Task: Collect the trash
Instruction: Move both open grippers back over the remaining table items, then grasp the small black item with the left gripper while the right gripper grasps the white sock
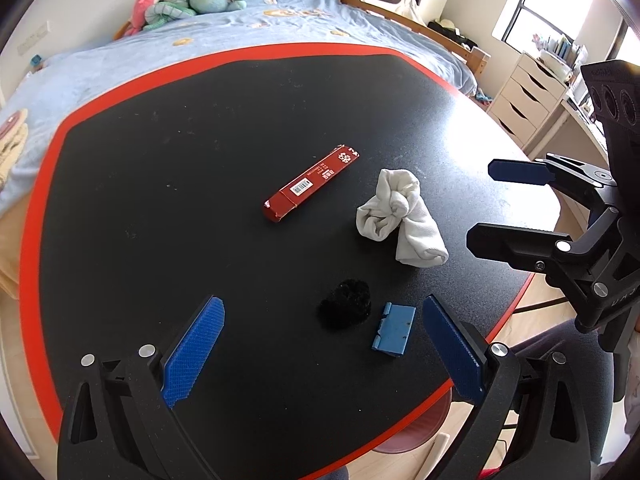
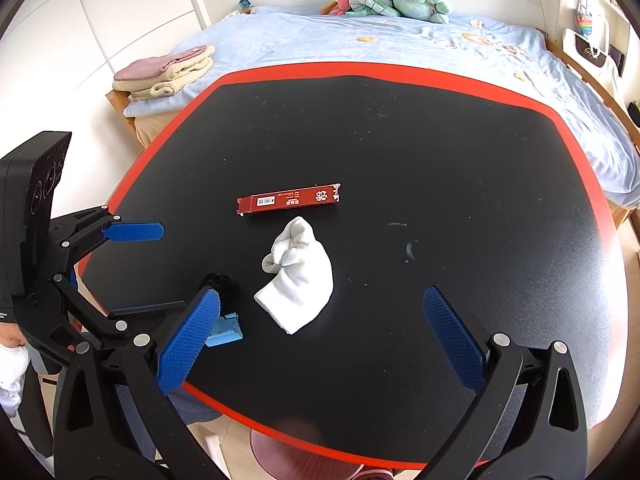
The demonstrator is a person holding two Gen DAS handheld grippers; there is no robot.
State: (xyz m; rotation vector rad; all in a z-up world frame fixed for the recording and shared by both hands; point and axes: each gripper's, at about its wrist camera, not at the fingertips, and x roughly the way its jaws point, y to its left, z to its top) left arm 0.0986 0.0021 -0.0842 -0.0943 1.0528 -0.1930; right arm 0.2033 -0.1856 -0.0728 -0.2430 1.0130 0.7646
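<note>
Overhead, both the left gripper [image 1: 323, 344] and right gripper [image 2: 322, 336] hang wide apart, holding nothing, above a black red-edged table [image 1: 160, 160] beside a blue bed [image 2: 360, 44]. Mid-table lie a red box [image 1: 311, 183], white crumpled cloth [image 1: 402, 220], black fluff [image 1: 345, 306] and blue scrap [image 1: 394, 330].

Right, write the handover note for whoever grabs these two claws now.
Left claw: open, empty, hovering over the near table edge.
Right claw: open, empty, hovering near the white sock.
On the black table: red carton mid-table, balled white sock just nearer, black fuzzy clump and small blue piece by the near edge.
Done: nothing picked up.
Left: pick up the trash; a pinkish bin shows under the table's near edge.
</note>
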